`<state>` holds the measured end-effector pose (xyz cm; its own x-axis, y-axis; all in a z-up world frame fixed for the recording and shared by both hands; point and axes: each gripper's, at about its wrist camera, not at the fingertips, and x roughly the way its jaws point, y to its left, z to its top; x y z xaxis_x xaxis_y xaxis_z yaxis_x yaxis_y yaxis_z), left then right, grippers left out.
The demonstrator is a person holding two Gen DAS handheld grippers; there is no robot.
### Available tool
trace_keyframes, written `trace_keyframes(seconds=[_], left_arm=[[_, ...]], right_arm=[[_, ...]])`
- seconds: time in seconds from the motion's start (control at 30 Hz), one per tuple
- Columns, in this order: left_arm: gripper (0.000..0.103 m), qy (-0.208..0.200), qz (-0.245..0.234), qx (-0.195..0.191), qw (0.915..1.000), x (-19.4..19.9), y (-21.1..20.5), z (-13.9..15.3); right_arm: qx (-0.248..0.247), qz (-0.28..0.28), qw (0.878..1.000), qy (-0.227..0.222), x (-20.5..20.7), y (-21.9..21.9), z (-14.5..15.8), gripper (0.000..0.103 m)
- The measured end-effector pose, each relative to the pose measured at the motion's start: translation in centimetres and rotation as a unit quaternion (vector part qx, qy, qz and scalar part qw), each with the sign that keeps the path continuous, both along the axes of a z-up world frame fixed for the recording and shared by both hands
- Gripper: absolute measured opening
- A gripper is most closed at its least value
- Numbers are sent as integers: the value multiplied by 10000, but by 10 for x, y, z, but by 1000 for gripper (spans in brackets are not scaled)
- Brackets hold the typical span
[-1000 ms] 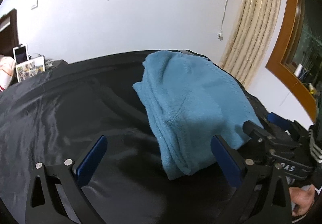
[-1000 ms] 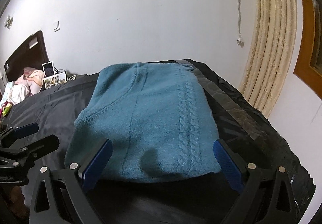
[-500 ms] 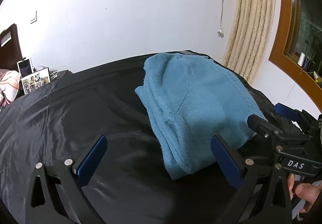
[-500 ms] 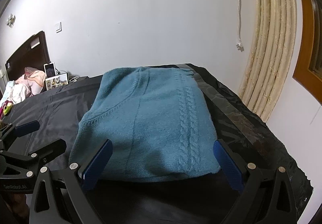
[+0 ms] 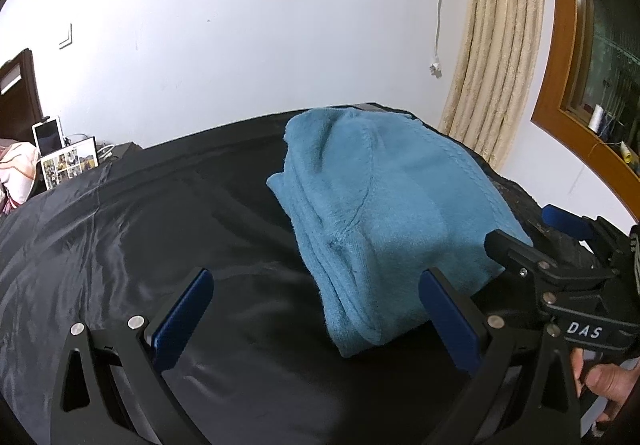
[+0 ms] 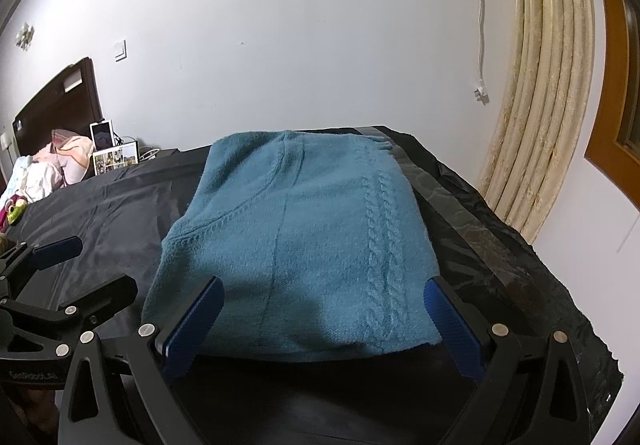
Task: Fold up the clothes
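A teal knitted sweater (image 6: 304,237) lies folded into a thick rectangle on the black sheet (image 6: 104,205), near the sheet's right edge. In the left wrist view the same sweater (image 5: 384,213) shows its stacked folded layers along the left side. My left gripper (image 5: 316,317) is open and empty, just short of the sweater's near left corner. My right gripper (image 6: 320,325) is open and empty too, its blue pads either side of the sweater's near edge. Each gripper appears in the other's view: the right gripper (image 5: 560,241) at the right, the left gripper (image 6: 68,269) at the left.
A white wall stands behind the sheet, with a beige curtain (image 6: 536,117) and a wooden window frame (image 5: 560,57) at the right. Far left are a dark headboard (image 6: 60,97), pink bedding (image 6: 48,165), a tablet and a photo frame (image 5: 68,165). A hand (image 5: 600,385) holds the right gripper.
Both grippers have pulled back and lifted slightly, so the sweater sits a little farther off and lower in both views. Both stay open; the sweater has not moved.
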<state>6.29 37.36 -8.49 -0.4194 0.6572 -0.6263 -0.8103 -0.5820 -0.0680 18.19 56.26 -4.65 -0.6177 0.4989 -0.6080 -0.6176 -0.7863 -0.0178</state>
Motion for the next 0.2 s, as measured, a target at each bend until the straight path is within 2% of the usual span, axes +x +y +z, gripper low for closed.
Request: trace_keyframes(seconds=[0.1, 0.2], left_arm=[[103, 62, 32, -15, 10000, 2, 1, 1], [103, -97, 21, -51, 9999, -1, 2, 0]], right_arm=[[3, 0, 10000, -4, 0, 0, 0, 101], [18, 12, 10000, -4, 0, -1, 0, 101]])
